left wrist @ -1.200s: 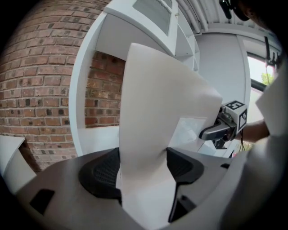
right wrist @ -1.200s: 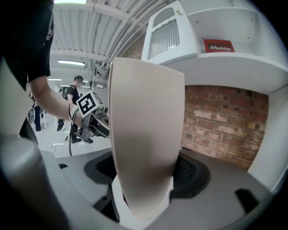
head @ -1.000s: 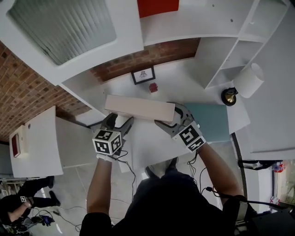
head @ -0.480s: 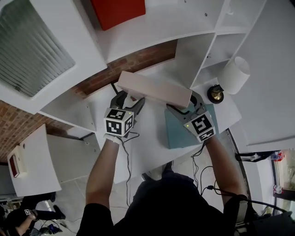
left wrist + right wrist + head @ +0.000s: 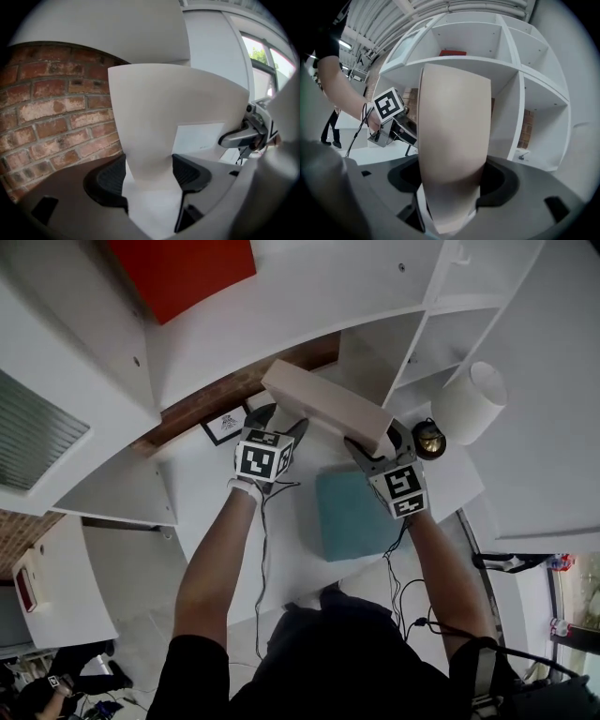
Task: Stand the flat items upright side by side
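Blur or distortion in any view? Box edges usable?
Head view: sharp, box edges crisp, shelving lines bowed. Left gripper view: strong fisheye, black corners, box curved and slightly soft, window bright. Right gripper view: same fisheye, box bulges, shelving behind sharp.
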Demonstrator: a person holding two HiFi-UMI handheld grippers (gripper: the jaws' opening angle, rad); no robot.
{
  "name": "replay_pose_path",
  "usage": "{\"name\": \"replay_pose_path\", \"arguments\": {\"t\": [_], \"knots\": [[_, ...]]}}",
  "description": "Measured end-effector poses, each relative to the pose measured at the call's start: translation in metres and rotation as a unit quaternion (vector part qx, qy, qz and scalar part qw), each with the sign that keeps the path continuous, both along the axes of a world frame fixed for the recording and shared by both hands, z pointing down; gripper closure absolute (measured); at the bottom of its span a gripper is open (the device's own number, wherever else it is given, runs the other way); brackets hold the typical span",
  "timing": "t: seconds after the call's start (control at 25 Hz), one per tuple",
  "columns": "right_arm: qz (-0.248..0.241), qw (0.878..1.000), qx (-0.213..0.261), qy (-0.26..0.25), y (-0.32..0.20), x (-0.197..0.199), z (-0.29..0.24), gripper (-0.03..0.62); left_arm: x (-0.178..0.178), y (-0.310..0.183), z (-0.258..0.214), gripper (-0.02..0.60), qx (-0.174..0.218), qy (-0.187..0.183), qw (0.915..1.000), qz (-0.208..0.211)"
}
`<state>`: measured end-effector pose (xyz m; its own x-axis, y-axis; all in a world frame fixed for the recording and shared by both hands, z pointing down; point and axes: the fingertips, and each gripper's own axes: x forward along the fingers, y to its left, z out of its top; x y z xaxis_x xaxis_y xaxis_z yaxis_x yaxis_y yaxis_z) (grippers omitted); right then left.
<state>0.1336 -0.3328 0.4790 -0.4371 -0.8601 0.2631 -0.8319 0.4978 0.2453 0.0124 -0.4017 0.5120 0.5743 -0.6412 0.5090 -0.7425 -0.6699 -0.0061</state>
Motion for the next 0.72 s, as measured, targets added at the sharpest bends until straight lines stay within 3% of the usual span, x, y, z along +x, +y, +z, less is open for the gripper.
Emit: {"name": "replay_pose_path", "arguments": {"t": [0.12,0.2,0.32,0.52,0.72], "knots": [[0.007,1.0,-0.013,-0.016,-0.018,0.009,0.018,0.276,0.024,-0.011,0.022,0.374,-0.004,-0.023,0.9997,0.007],[0.019,0.999,-0.027,-0.038,-0.028,0.016,0.028,0.279,0.038,-0.018,0.034,0.422,-0.012,-0.018,0.9998,0.005],[0.046,0.995,-0.042,-0.073,-0.039,0.031,0.04,0.278,0.051,-0.015,0.046,0.373,-0.05,0.006,0.9986,0.016],[0.123,0.989,-0.029,-0.073,-0.046,0.061,0.052,0.272,0.045,0.015,0.047,0.37,-0.052,0.018,0.9983,0.02],[0.218,0.972,-0.018,-0.086,-0.057,0.091,0.056,0.266,0.023,0.058,0.046,0.37,-0.068,0.051,0.9963,0.009]]}}
